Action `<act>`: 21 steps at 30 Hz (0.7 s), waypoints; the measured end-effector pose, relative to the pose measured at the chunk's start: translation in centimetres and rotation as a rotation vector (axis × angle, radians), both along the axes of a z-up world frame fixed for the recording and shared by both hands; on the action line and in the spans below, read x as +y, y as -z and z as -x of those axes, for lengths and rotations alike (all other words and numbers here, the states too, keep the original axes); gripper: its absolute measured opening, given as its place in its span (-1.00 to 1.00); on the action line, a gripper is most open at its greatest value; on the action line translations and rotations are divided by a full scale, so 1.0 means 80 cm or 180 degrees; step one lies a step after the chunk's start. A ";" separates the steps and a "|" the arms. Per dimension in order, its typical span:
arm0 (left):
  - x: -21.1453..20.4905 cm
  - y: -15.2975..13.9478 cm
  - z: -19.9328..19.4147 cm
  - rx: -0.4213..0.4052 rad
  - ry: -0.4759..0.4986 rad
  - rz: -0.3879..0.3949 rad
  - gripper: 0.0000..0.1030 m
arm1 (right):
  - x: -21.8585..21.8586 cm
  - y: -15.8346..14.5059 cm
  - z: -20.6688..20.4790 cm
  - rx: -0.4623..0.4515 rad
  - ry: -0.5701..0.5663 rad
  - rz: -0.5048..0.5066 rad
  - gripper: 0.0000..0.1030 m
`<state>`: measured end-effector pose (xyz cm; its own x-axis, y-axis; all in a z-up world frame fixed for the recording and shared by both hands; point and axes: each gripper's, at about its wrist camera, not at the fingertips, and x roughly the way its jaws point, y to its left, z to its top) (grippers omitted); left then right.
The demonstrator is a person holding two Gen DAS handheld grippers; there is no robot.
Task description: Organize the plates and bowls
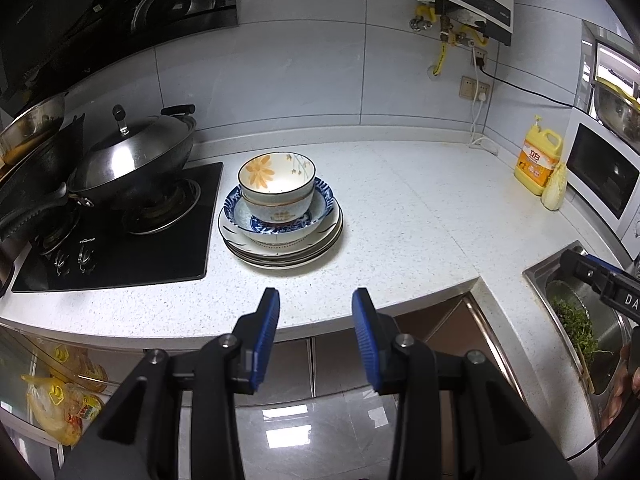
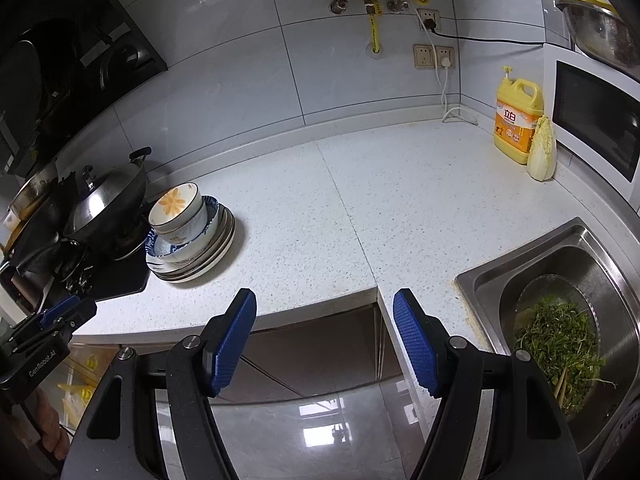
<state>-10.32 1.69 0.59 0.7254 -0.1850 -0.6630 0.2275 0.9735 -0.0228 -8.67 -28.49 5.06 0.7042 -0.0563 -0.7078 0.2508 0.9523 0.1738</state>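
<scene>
A: Checking the stack (image 1: 280,220): it sits on the counter (image 1: 400,208), just beside the hob (image 1: 120,248). Plates (image 1: 288,254) at the bottom, blue-rim bowl (image 1: 320,200) on those, two small bowls nested on top, flower bowl (image 1: 276,178) uppermost.

B: Grippers?

A: Left gripper (image 1: 316,312) released, blue pads apart, nothing between them, hanging off the counter edge short of the stack. Right gripper (image 2: 325,316) also spread wide and empty, further right, nearer the sink (image 2: 480,276).

B: Handling?

A: Glazed ceramic by the look of it. Stiff, slick, chips easily. Whole stack is likely heavy, and the bowls could slide if it tilts. I wouldn't lift it as one.

B: Grip point?

A: Rim of the flower bowl, one pad inside, one outside the wall. It stands proud of the one below, so the rim is reachable. Lift straight up; nested bowls may stick.

B: Plates?

A: Flat rims, low on the counter. Harder to pinch. Probably need an edge-on approach.
</scene>
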 end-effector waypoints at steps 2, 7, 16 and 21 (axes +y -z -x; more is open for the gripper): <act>0.001 0.001 -0.001 0.0004 -0.0010 0.0006 -0.30 | 0.000 0.000 -0.001 0.0002 -0.0010 0.0001 0.29; 0.000 0.002 0.000 0.0006 -0.0013 0.0007 -0.30 | -0.002 0.002 -0.002 0.0011 -0.0018 -0.0005 0.29; -0.002 0.004 -0.004 0.0034 0.0006 0.0025 -0.30 | 0.000 0.003 -0.004 0.0022 -0.0037 0.0022 0.29; -0.004 0.007 -0.006 0.0063 0.0015 0.0040 -0.30 | 0.002 0.005 -0.008 0.0032 -0.0069 0.0020 0.29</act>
<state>-9.82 1.34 0.05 0.7112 -0.1968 -0.6749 0.2314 0.9721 -0.0397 -8.03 -28.37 4.69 0.6981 -0.0456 -0.7145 0.2319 0.9586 0.1654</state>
